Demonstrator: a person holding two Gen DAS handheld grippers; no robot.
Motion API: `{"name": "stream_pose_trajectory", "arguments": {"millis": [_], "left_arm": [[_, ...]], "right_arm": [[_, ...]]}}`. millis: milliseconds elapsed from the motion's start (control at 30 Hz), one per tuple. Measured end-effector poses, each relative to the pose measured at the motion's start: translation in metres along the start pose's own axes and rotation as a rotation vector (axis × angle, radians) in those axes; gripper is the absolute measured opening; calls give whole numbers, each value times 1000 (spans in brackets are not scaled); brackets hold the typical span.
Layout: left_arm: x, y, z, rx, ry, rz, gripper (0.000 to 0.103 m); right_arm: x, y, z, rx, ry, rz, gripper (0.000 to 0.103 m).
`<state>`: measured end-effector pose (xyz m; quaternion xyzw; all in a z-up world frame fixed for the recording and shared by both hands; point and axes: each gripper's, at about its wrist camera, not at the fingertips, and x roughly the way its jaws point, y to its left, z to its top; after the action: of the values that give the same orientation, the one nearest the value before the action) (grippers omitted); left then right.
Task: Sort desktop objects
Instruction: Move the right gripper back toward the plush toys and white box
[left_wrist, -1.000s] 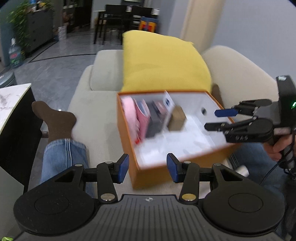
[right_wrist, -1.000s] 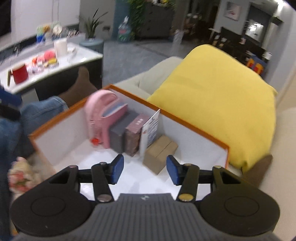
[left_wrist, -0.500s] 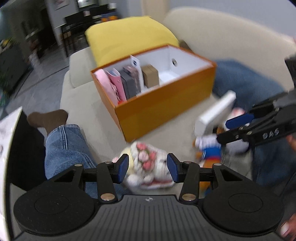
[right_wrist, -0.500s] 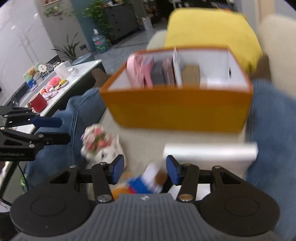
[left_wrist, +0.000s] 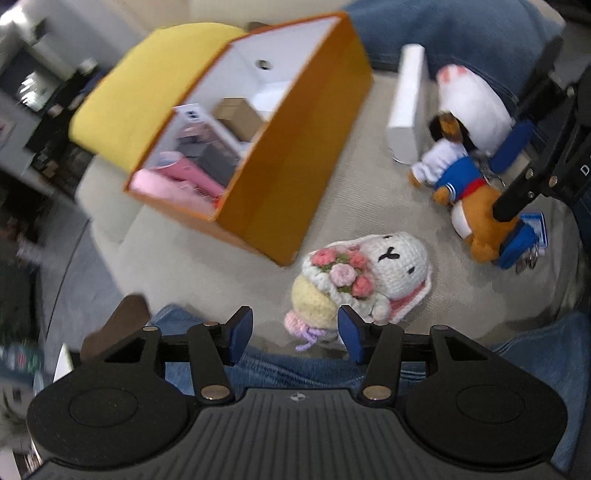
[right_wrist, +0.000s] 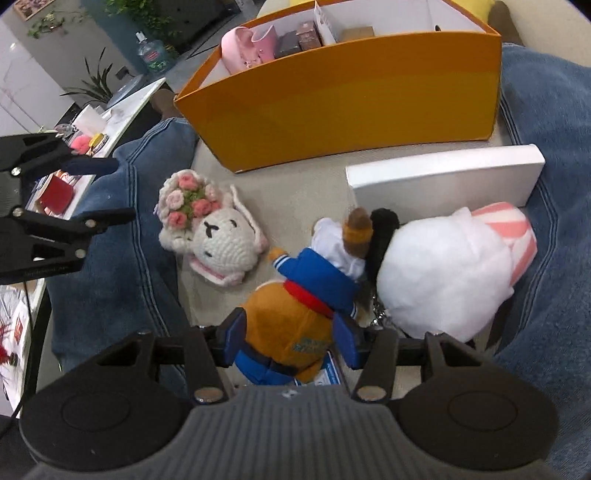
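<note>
Right gripper (right_wrist: 290, 341), jaws opening, straddles the sailor bear plush (right_wrist: 295, 325) without a confirmed grip; left gripper (left_wrist: 295, 334), jaws opening, empty, just short of the crocheted bunny (left_wrist: 364, 275).

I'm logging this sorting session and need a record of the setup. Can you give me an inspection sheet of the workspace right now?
Surface: beige sofa seat, between a person's jeans-clad legs.
Job's things: orange box already holding a pink bag and small boxes; crochet bunny, sailor bear, white plush and white flat box lie outside it.
Clutter: blue-printed card under the bear.
Grippers: left gripper opening, nothing between its jaws; right gripper opening, astride the bear.
Cables: thin black cable by the left gripper.
Surroundings: yellow cushion, cluttered side table, plants.
</note>
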<state>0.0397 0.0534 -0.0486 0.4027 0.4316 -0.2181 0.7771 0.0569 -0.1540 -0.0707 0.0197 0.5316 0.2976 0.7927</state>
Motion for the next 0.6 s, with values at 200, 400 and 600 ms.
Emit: {"name": "stream_pose_trajectory", "arguments": {"millis": [200,400,600], "left_arm": [[28,-10,8,191,42,-57,65],[46,-10,17,240,58,-136,73],[59,-17,22,208,73,-140,73]], "right_arm": [[16,19,8,-62,22,-62,62],[37,33,6,-147,42,-132,68],[43,43,0,-269,18,-147,67]]}}
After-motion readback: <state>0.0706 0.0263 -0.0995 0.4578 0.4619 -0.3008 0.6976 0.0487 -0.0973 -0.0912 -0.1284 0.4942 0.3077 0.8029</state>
